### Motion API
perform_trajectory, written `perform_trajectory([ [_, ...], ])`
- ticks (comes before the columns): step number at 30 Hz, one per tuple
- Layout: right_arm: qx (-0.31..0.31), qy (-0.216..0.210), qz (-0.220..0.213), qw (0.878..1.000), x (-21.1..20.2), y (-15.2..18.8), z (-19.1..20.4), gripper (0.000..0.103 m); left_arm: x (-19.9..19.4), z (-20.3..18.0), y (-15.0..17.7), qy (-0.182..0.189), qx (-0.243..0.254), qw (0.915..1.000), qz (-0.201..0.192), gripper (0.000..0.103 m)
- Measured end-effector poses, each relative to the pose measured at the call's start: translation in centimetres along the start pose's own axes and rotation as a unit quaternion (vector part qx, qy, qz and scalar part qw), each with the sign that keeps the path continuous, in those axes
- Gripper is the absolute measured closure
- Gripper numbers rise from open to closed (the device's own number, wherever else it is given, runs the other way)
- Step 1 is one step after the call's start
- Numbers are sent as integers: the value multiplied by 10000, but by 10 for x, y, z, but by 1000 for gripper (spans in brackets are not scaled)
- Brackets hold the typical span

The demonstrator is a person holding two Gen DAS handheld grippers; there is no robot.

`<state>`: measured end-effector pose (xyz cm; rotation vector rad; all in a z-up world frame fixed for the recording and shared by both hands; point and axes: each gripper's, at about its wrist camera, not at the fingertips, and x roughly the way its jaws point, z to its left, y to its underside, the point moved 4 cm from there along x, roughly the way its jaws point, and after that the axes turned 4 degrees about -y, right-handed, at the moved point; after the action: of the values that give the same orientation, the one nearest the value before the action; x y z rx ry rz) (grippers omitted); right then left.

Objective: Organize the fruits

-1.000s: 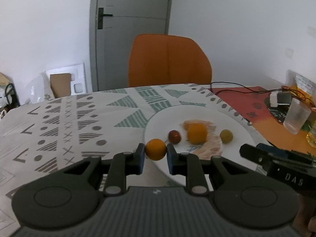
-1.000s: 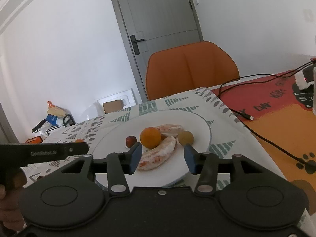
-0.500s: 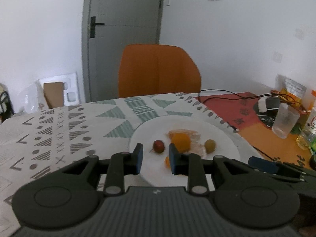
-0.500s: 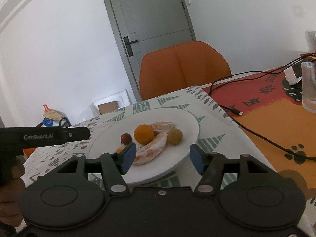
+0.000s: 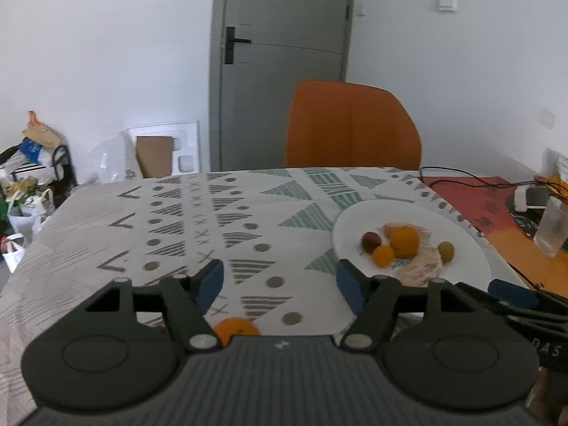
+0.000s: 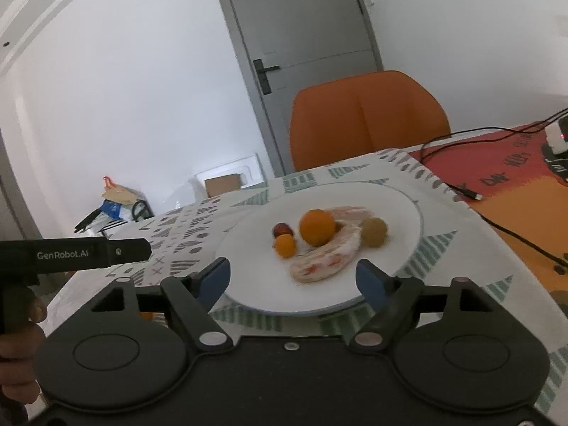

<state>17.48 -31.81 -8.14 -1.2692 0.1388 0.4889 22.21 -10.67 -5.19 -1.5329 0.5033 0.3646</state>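
While gaping, left hand-held gripper (image 5: 278,278) overhangs orange (image 5: 235,329) (tablecloth).

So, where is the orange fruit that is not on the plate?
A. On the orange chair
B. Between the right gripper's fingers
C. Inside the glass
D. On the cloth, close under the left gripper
D: the fruit lies on the cloth just below the open left gripper, off the plate.
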Motion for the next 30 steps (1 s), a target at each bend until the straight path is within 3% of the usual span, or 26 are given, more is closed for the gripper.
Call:
perform_trajectory([
  [11, -148, -271, 100, 9995, 6, 6, 29, 18, -16, 37, 6, -391, -224, 9989, -122, 21],
  [26, -347, -531, 274, 9976, 18, 13, 60, 18, -23, 82, 23, -678, -626, 9957, -109, 22],
  [30, -384, -551, 332, 9972, 22, 15, 66, 18, -19, 91, 28, -652, -756, 9950, -18, 29],
])
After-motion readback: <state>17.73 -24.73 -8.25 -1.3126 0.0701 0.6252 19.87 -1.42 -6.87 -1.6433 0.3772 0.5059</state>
